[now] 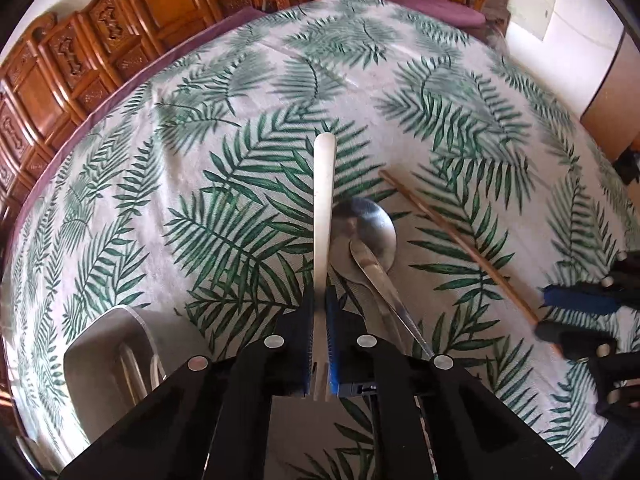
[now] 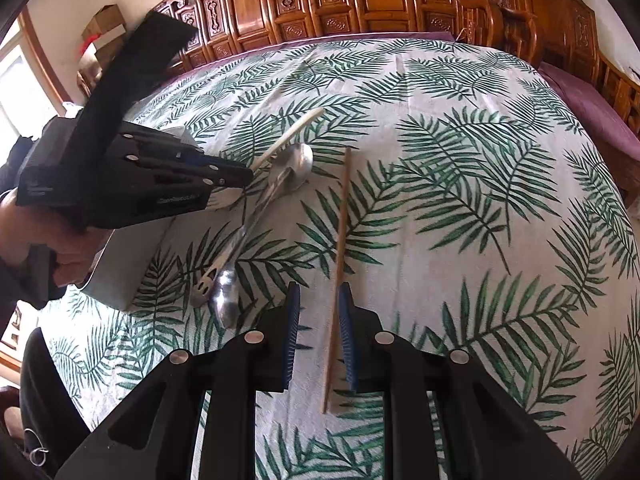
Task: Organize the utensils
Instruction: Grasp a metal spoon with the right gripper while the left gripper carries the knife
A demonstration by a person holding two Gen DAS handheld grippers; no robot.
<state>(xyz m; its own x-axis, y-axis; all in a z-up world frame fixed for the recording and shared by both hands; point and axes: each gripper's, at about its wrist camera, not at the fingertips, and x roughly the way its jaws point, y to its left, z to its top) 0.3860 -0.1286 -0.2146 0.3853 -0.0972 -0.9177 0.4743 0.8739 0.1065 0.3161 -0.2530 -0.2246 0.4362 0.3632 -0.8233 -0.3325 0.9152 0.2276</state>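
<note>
**Utensils on a leaf-print cloth**

A fork (image 1: 323, 216) is clamped, handle outward, in the left gripper (image 1: 320, 320). A wooden chopstick (image 2: 338, 276), lying on the tablecloth (image 2: 460, 200), is straddled by the wide-spread right gripper (image 2: 318, 336). Spoons (image 2: 294, 166) lie beside it.

Chopstick (image 2: 340, 256) right of crossed spoons (image 2: 256, 216) on tablecloth (image 2: 460, 200); holder (image 2: 124, 264) left of spoons.

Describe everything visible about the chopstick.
The chopstick is a single thin, straight, light-brown stick, apparently wood or bamboo. It lies flat on the leaf-print cloth, right of the spoons and apart from them. Its near end sits between the open jaws of the right gripper, close to the right pad.
</note>
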